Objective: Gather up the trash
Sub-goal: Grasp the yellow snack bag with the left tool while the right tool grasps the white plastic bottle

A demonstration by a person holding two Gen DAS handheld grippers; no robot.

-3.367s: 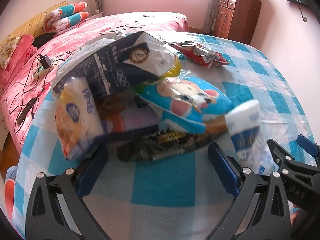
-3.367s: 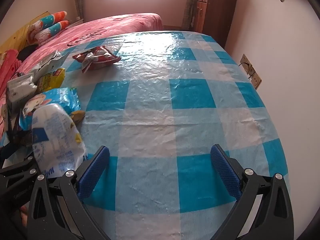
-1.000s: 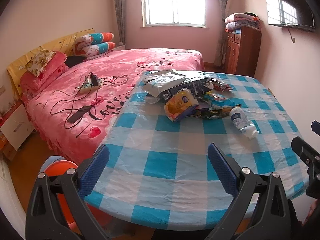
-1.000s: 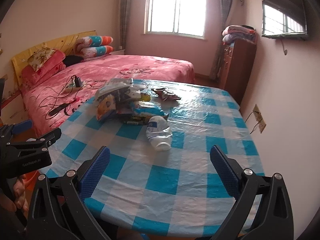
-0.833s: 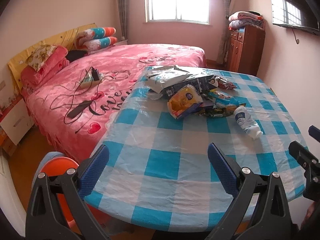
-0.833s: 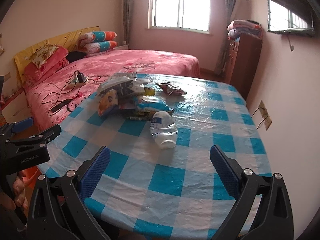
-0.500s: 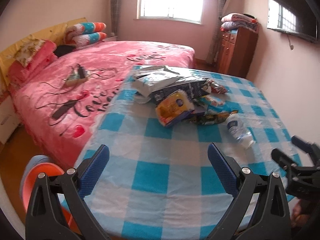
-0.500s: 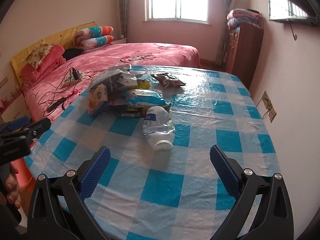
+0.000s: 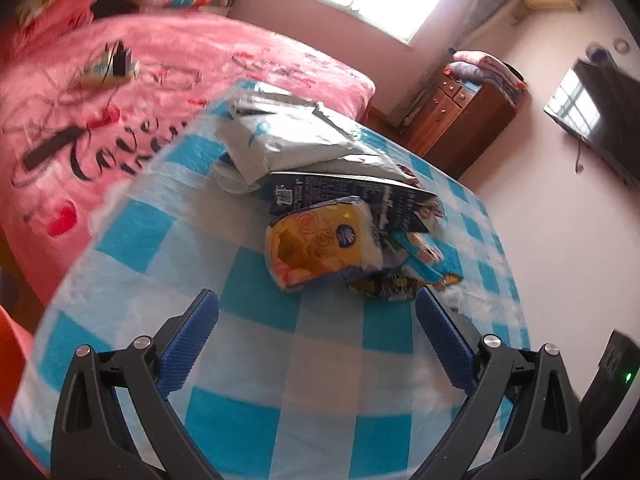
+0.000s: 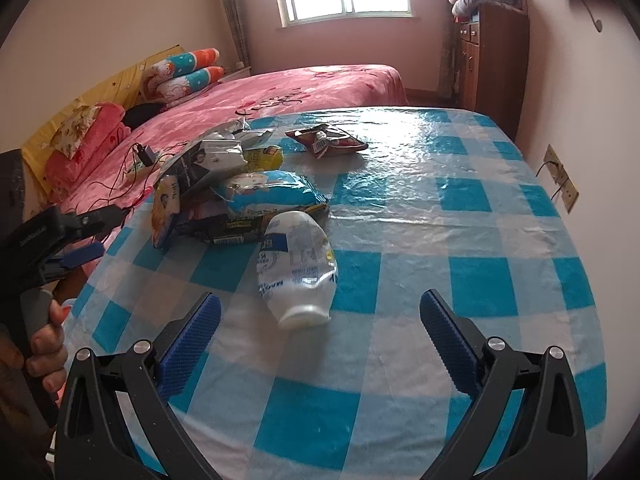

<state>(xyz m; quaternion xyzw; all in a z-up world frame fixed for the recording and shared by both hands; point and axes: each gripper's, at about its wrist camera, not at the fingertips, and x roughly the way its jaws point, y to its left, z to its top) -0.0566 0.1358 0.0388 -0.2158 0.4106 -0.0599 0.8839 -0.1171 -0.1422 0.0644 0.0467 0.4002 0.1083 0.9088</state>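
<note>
Both of your grippers have closed in on the table [image 10: 460, 240] since half a second ago, so the trash pile now fills more of each view, and the left view has tilted and blurred. Your left gripper [image 9: 316, 332] stands with its jaws spread wide and empty, aimed at the yellow snack bag [image 9: 320, 244] that leans against the dark wrapper [image 9: 352, 196] under the white mailer [image 9: 288, 140]. Your right gripper [image 10: 320, 340] is likewise spread and empty, with the crushed white bottle [image 10: 298, 264] lying on its side just ahead, cap end toward you, apart from the pile. That separation probably makes the bottle the easier first pick. The red snack bag [image 10: 326, 140] lies alone farther back.
</note>
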